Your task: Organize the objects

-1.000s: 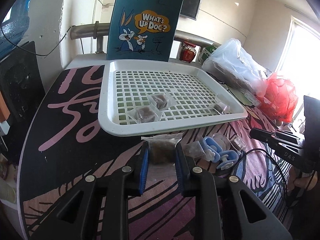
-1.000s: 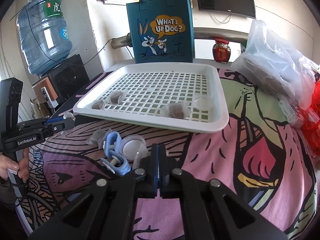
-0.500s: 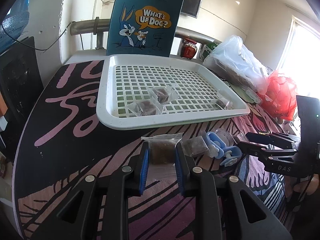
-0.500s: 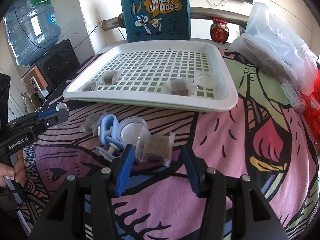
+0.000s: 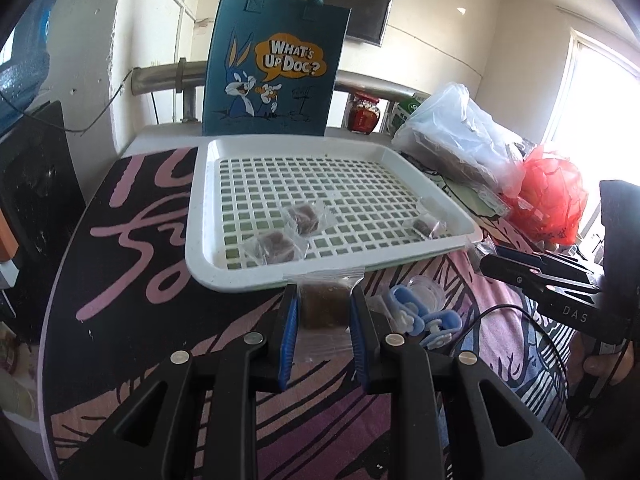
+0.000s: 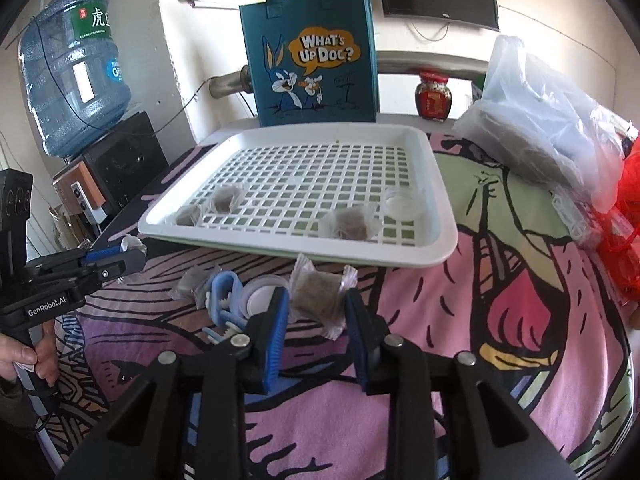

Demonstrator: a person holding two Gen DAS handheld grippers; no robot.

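My left gripper [image 5: 322, 308] is shut on a clear packet of brown cake [image 5: 323, 304] and holds it above the cloth, just short of the white slotted tray's near rim [image 5: 256, 280]. Three wrapped brown pieces [image 5: 276, 243] lie in the tray. My right gripper [image 6: 316, 308] is shut on another wrapped brown packet [image 6: 316, 297], lifted off the cloth in front of the tray [image 6: 400, 258]. The tray also holds a clear round lid [image 6: 404, 202]. A blue clip [image 6: 222, 292], a clear lid [image 6: 260, 292] and a small wrapped piece [image 6: 194, 285] lie on the cloth.
A blue Bugs Bunny tote bag [image 6: 310, 56] stands behind the tray. A clear plastic bag [image 6: 548, 120], a red bag [image 5: 552, 192] and a red jar [image 6: 432, 96] sit at the right. A water bottle [image 6: 72, 64] stands at the left.
My right gripper opened from shut, closed around the wrapped packet on the cloth and lifted it. My left gripper kept its packet and moved closer to the tray's near rim.
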